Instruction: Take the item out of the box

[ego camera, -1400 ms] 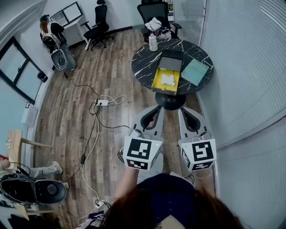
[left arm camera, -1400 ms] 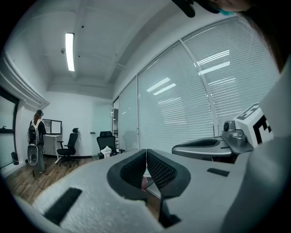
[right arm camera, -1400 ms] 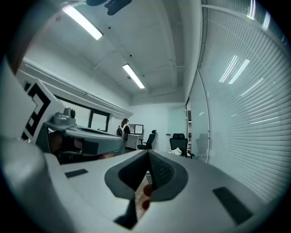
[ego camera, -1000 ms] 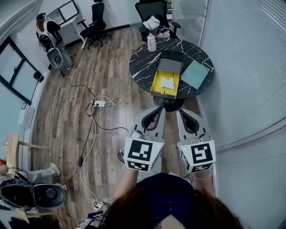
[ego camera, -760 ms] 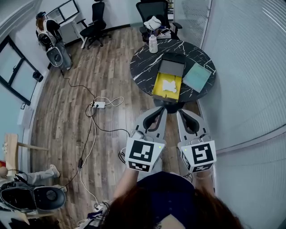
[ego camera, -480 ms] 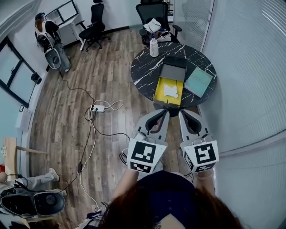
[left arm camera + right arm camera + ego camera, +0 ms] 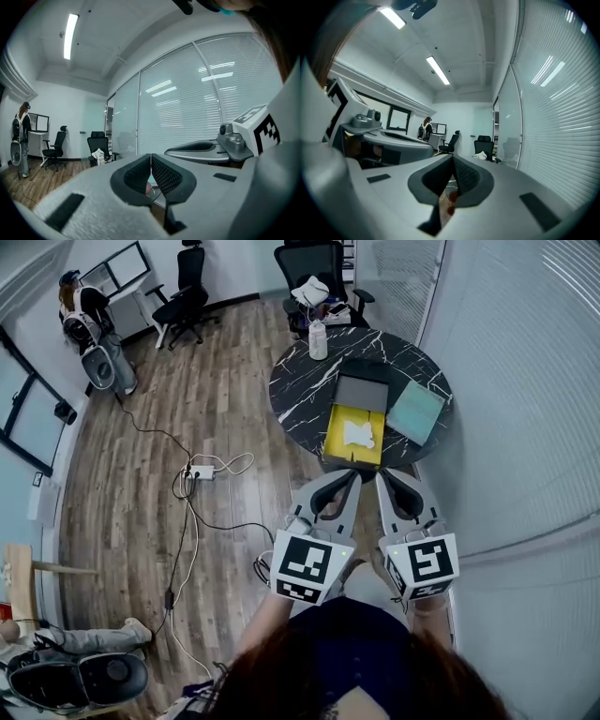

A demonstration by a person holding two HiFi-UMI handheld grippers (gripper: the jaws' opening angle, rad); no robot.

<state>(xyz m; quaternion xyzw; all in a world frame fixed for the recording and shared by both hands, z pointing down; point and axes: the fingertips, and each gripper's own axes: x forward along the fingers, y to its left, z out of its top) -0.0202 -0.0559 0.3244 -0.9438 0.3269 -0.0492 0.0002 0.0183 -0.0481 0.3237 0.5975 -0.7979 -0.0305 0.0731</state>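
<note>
An open yellow box point(image 7: 352, 434) lies on the near side of a round black marble table point(image 7: 305, 390), with a white item point(image 7: 359, 434) inside it. The box's grey lid part point(image 7: 362, 393) lies just behind it. In the head view both grippers are held side by side, short of the table's near edge and pointing at it. My left gripper point(image 7: 345, 480) point(image 7: 151, 164) is shut with nothing between its pads. My right gripper point(image 7: 394, 480) point(image 7: 453, 166) is also shut and empty. Neither touches the box.
A teal pad point(image 7: 415, 412) lies right of the box and a white bottle point(image 7: 319, 340) stands at the table's far edge. Office chairs point(image 7: 313, 266) stand behind the table. A power strip and cables point(image 7: 200, 472) run over the wood floor at left. A blinded glass wall point(image 7: 525, 381) is at right.
The view has drifted a little closer to the table, and the box now sits slightly nearer the gripper tips. Both grippers stay shut and level.
</note>
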